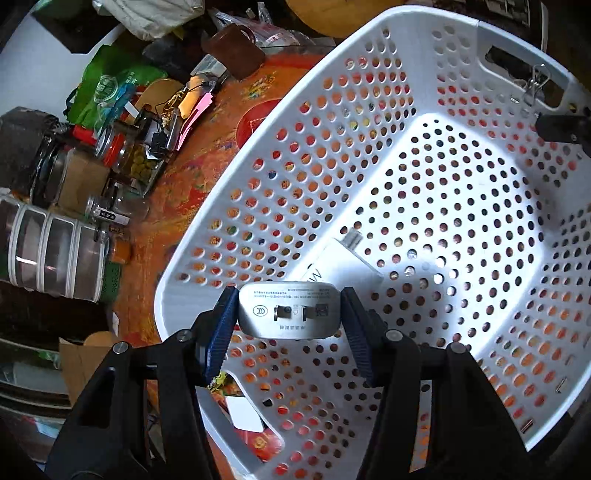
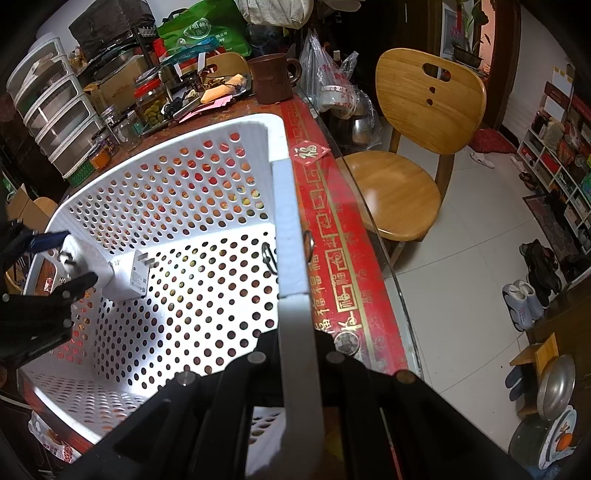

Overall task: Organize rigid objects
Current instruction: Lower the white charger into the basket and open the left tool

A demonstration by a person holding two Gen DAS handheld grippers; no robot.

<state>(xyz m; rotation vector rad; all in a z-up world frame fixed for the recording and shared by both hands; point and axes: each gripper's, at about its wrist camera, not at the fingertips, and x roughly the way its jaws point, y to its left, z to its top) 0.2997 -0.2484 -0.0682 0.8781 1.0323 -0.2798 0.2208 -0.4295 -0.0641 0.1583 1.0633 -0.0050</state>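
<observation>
My left gripper is shut on a white power adapter, held by its sides with the prongs facing the camera, over the near wall of a white perforated basket. A second white adapter lies on the basket floor just beyond it. In the right wrist view the left gripper holds its adapter beside the lying adapter. My right gripper is shut on the basket rim. A metal binder clip hangs on the far handle.
The basket stands on a red patterned table. Jars, a brown mug, a green bag and a drawer unit crowd the far side. A wooden chair stands past the table edge.
</observation>
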